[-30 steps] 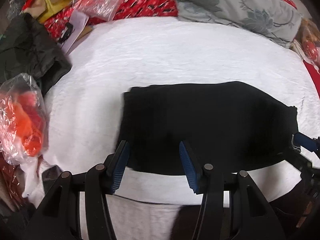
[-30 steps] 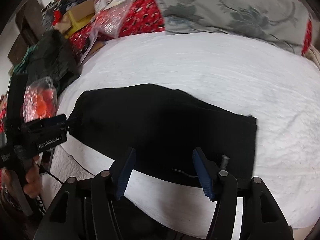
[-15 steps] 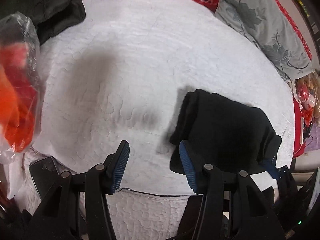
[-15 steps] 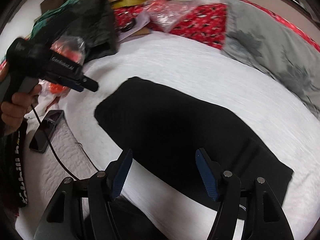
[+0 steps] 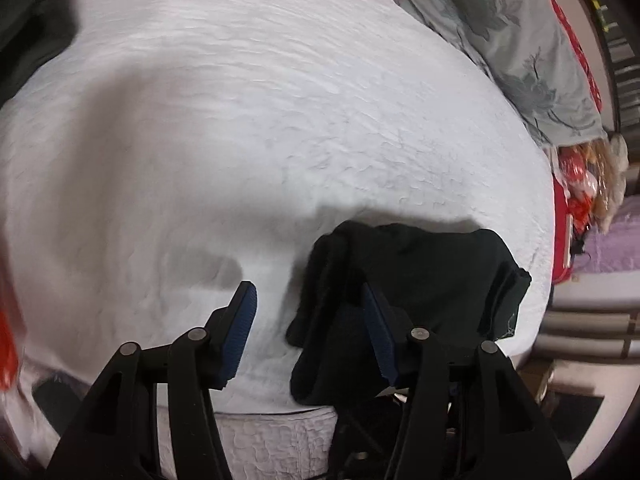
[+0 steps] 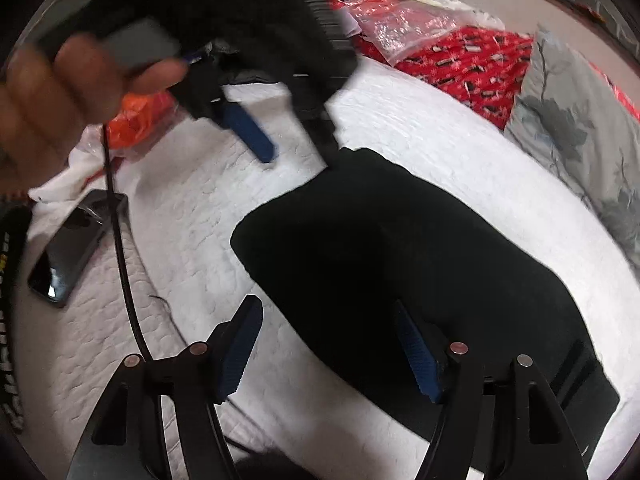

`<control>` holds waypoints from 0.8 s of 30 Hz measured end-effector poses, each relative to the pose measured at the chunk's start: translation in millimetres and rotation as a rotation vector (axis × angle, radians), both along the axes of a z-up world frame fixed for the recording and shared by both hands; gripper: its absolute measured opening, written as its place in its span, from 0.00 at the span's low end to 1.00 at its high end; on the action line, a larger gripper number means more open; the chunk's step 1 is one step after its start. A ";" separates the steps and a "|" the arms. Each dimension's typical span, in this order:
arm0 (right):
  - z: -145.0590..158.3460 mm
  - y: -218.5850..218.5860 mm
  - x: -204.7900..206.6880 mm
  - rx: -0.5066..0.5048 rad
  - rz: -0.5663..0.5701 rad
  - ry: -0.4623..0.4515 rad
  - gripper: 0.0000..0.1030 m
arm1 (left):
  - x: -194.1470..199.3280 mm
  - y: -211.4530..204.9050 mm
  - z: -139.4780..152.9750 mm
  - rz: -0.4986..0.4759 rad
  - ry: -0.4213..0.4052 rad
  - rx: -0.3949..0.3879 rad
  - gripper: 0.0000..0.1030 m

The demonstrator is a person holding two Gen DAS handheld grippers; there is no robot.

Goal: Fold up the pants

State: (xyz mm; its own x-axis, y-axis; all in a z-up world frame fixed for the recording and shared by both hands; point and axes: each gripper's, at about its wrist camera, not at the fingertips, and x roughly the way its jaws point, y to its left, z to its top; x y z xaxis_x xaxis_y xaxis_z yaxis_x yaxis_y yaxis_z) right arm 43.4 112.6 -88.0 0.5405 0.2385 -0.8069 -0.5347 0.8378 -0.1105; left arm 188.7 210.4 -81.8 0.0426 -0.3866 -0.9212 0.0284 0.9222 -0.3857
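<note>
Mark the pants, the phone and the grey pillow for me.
pants [image 6: 400,264]: right wrist view, middle of the black cloth.
phone [image 6: 70,248]: right wrist view, middle of its dark screen.
grey pillow [image 6: 568,120]: right wrist view, on the flower print.

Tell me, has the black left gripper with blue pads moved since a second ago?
Yes. The left gripper has lifted away from the folded black pants, up toward the orange plastic bag at the edge of the white quilt.

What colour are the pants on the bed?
Plain black, no pattern. The pants show best in the right wrist view, lying on the white bedcover.
</note>
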 end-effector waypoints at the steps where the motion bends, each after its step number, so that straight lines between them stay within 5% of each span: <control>1: -2.1 4.7 -0.5 -0.019 0.007 -0.015 0.69 | 5.3 -3.3 -3.0 -0.012 0.012 0.003 0.52; 6: -9.9 25.9 -0.5 -0.111 0.017 -0.098 0.71 | 23.0 -12.8 -17.3 -0.044 0.088 -0.064 0.55; 9: -16.5 41.9 -0.2 -0.171 0.050 -0.147 0.71 | 21.7 -16.3 -18.1 -0.063 0.095 -0.082 0.65; 14: -28.8 56.7 6.8 -0.232 0.073 -0.171 0.68 | 26.6 -25.1 -20.9 -0.090 0.096 -0.075 0.67; 16: -28.5 53.9 14.5 -0.211 0.054 -0.152 0.53 | 26.8 -26.0 -18.1 -0.073 0.081 -0.092 0.56; 17: -25.6 50.4 17.9 -0.188 0.044 -0.141 0.48 | 26.2 -26.0 -17.0 -0.072 0.082 -0.097 0.37; 19: -16.3 42.6 22.1 -0.138 0.032 -0.131 0.29 | 24.3 -28.7 -15.6 -0.070 0.072 -0.064 0.32; 24: -2.0 25.0 18.7 -0.076 0.030 -0.125 0.14 | 15.7 -25.7 -6.9 -0.003 0.068 -0.116 0.20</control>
